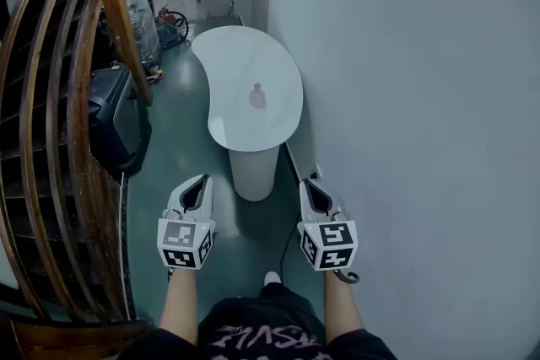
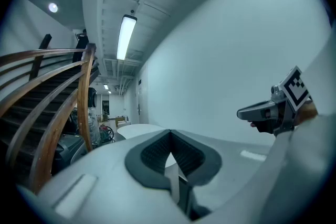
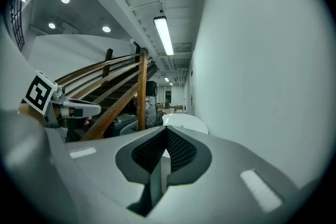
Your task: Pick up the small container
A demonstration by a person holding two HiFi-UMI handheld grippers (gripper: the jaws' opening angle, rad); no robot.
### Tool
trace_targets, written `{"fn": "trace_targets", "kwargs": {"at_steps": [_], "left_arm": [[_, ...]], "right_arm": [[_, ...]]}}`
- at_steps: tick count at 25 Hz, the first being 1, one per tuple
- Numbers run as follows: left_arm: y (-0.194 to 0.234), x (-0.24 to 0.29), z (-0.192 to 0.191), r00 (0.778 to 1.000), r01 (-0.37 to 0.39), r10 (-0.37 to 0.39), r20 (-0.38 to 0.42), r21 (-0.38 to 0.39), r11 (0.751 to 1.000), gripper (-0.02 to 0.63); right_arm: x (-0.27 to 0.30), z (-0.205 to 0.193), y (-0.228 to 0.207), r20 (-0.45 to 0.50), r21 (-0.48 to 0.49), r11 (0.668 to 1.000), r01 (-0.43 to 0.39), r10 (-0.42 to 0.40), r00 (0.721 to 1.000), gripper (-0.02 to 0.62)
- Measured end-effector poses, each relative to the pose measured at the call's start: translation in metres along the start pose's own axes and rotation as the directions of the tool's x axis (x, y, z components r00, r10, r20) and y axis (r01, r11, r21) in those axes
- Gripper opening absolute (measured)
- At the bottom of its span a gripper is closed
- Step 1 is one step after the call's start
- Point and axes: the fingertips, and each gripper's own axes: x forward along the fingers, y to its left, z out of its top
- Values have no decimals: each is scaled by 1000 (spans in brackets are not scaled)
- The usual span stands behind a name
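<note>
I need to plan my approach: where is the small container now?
In the head view, the small container stands alone on the white table, right of its centre, nearer the wall than the staircase.

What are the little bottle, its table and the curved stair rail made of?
The bottle looks pinkish, likely plastic or glass; too small to tell. The table has a smooth white top with soft sheen, maybe laminate. The stair rail looks like brown wood.
</note>
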Motion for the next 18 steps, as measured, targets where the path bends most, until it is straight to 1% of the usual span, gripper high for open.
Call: {"fn": "trace_targets", "kwargs": {"at_steps": [9, 18], "left_arm": [[3, -5, -8, 1000, -4, 4, -15, 3, 1000, 0], [5, -13, -10, 1000, 11, -11, -17, 4, 1000, 0]], "right_arm": [[0, 1, 5, 15, -4, 1000, 1, -1, 1000, 11], [-7, 3, 12, 20, -4, 1000, 6, -5, 1000, 12]]}}
